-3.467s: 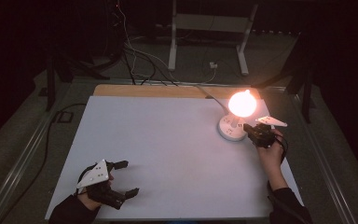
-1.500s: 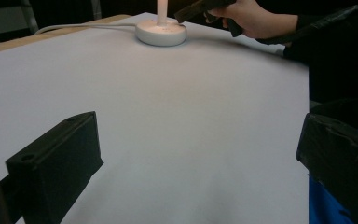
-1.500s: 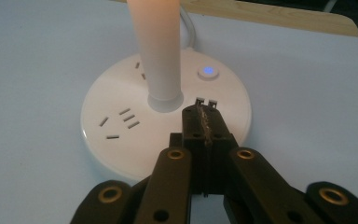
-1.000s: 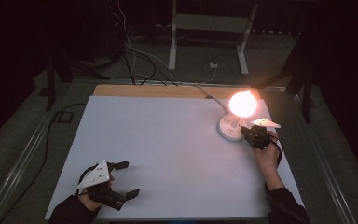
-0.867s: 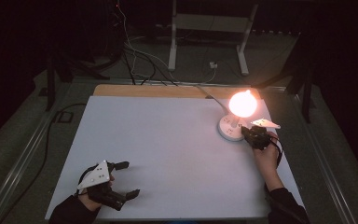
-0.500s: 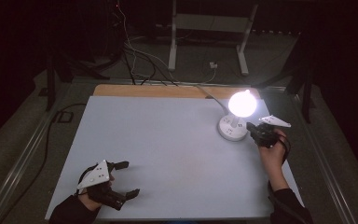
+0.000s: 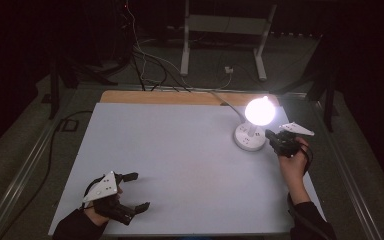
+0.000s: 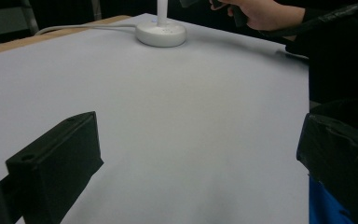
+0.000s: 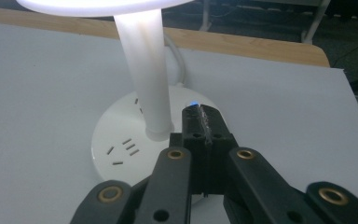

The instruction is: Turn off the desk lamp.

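A white desk lamp stands at the table's far right, its round head [image 7: 259, 111] lit white above a round base [image 7: 245, 140] with socket slots. My right gripper [image 7: 270, 135] is shut with nothing in it. In the right gripper view its closed tips [image 9: 200, 116] sit over the base [image 9: 121, 149] beside the lamp's stem [image 9: 144, 70], just short of a small blue light [image 9: 194, 103]. Whether they touch the base I cannot tell. My left gripper [image 7: 139, 190] rests near the front left edge, wide open, with bare table between its jaws [image 8: 198, 158].
The lamp's cable [image 7: 225, 102] runs off the far edge over a wooden strip [image 7: 180, 97]. A white sheet covers the table [image 7: 180, 150]. Beyond it stand a metal frame [image 7: 220, 30] and floor cables [image 7: 145, 65]. The room around is dark.
The lamp's glow has turned from warm orange to white. My right gripper has drawn back slightly to the right from the base. The left gripper has stayed put.
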Available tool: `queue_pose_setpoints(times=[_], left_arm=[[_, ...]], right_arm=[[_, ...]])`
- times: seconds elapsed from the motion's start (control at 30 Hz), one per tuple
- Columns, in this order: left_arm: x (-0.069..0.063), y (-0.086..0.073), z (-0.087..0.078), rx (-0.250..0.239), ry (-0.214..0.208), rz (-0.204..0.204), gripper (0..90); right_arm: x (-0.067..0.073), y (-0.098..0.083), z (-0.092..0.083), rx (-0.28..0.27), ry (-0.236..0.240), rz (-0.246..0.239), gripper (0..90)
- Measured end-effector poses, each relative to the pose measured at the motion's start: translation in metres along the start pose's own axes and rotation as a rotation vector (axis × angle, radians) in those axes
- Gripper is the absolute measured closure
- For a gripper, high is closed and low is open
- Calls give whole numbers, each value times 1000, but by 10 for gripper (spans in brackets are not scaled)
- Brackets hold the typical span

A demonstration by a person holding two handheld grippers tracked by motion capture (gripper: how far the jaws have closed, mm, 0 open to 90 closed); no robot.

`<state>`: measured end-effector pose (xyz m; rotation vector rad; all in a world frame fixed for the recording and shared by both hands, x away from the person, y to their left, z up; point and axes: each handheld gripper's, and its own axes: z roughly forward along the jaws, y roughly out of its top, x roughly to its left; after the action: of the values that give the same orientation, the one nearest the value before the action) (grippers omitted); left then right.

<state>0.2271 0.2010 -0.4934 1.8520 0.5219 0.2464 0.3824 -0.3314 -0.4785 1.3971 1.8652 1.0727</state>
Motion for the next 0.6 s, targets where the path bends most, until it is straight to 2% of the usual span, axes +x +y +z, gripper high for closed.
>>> queue_pose_setpoints(times=[0.6], left_arm=[[0, 0, 0, 1, 1, 3, 4]], right_arm=[[10, -18, 24, 84, 7, -34, 900]])
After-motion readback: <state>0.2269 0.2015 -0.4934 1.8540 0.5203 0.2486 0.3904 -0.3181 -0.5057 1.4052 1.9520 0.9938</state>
